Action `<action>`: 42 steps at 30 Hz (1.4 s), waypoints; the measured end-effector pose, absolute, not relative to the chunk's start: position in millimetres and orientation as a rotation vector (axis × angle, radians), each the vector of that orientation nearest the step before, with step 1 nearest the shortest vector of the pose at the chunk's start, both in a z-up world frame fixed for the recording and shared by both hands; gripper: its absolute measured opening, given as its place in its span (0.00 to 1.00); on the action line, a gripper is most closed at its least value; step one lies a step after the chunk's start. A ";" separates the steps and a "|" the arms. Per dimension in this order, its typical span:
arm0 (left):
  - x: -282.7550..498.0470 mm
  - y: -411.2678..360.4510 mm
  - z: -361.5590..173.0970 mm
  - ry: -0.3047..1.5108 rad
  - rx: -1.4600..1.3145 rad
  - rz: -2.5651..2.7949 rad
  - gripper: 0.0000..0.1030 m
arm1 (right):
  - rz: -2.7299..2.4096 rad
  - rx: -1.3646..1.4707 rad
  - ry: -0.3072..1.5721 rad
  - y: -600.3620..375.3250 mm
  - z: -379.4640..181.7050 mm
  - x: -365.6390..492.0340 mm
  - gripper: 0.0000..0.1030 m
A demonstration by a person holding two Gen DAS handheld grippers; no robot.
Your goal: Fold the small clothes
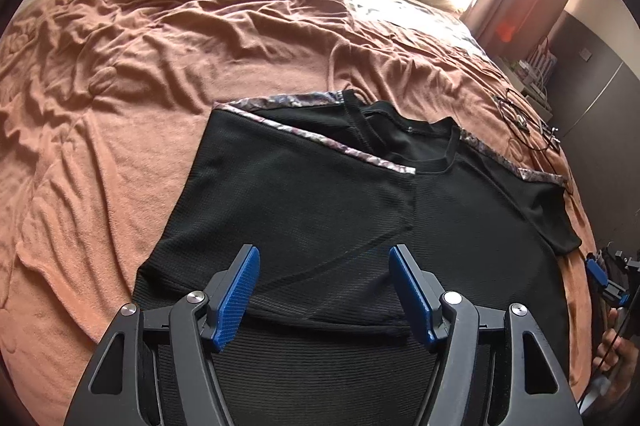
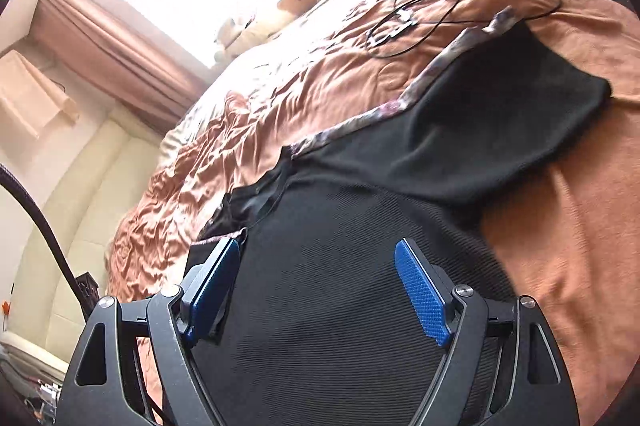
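No legible text anywhere

left gripper (image 1: 324, 290): matte black frame with triangular cut-outs in its outer arms
left gripper pads (image 1: 240, 296): two flat blue pads with fine cross-hatched texture, on black angled fingers
left gripper pivots: four round silver pins across the frame, behind the pads
right gripper (image 2: 318, 290): same black frame, blue textured pads (image 2: 422, 292), silver pins
cable (image 2: 44, 226): thick black, curving left of the right gripper
hand (image 1: 614, 350): partly visible; no sleeve can be made out
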State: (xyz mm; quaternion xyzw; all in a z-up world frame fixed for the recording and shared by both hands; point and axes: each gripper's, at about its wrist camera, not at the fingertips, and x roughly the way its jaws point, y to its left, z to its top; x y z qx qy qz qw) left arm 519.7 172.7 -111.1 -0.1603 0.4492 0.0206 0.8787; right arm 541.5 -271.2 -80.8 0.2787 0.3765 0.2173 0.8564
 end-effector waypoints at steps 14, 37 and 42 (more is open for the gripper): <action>554.3 62.5 -83.1 0.906 -0.266 -0.113 0.76 | 0.544 0.851 0.673 -344.9 -95.8 495.5 1.00; 617.2 -71.6 -92.4 0.938 -0.122 -0.278 0.63 | 0.158 0.963 0.746 -417.3 -157.6 563.1 0.68; 633.5 -85.1 -106.9 0.969 -0.142 -0.304 0.45 | 0.123 0.962 0.756 -423.3 -156.8 569.2 0.49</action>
